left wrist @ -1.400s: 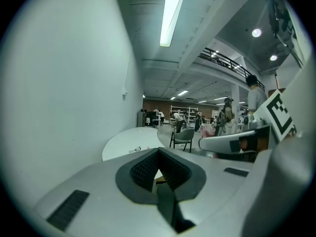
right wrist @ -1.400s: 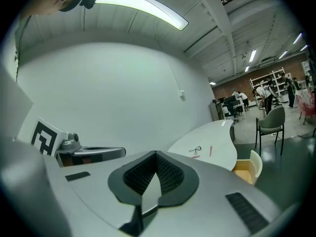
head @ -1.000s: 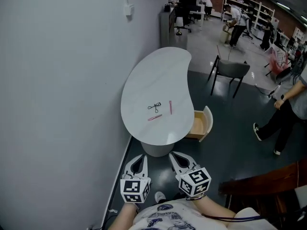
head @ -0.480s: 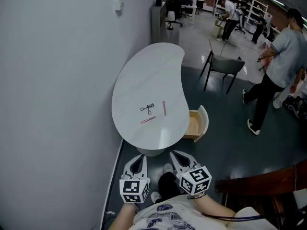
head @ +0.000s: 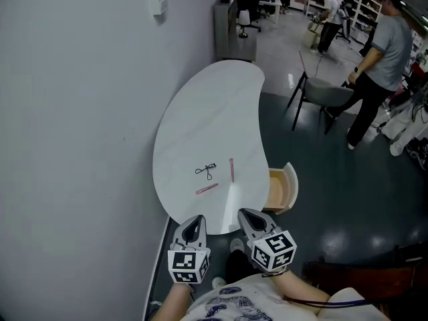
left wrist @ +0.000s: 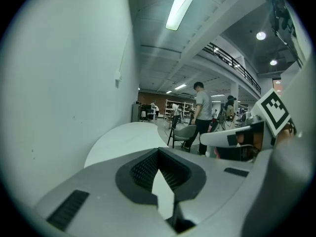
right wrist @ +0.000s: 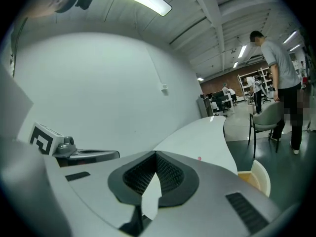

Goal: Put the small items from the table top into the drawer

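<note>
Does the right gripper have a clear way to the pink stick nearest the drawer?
Probably yes: the right gripper hangs by the table, nothing lies between it and the pink stick. Its jaws are shut.

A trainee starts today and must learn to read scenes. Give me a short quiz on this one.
1. True or false: the drawer stands open on the side of the table away from the wall.
2. How many small items lie on the table top?
3. The left gripper and right gripper are: A) shut and empty; B) each holding an item; C) wide open.
Key: 1 true. 2 three: a black tool and two pink sticks. 3 A.
</note>
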### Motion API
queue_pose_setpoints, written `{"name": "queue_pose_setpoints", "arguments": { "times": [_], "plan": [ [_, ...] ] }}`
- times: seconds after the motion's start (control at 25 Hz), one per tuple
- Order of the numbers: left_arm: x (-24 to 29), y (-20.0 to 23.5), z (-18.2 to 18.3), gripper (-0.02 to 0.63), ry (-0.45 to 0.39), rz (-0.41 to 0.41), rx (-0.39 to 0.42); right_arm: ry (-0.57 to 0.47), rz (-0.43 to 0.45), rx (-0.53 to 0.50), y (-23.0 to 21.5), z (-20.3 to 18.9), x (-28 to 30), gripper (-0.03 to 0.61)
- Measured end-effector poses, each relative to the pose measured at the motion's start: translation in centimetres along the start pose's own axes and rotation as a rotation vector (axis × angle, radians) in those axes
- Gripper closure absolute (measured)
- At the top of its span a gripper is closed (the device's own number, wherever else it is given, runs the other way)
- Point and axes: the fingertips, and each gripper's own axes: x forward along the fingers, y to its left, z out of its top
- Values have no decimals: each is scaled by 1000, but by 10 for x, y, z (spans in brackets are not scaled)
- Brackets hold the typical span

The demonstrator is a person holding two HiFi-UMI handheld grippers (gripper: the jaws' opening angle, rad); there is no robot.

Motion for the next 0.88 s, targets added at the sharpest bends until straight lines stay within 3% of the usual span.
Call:
{"name": "queue_pose_setpoints", "arguments": {
  "times": [0.48,0.88],
  "plan": [
    [99,18,21,594,64,51,6,61,66,27,-67,15,71,558],
    [132,19,24,594,109,58,60,76,31,78,-113,16,86,558]
  ]
}}
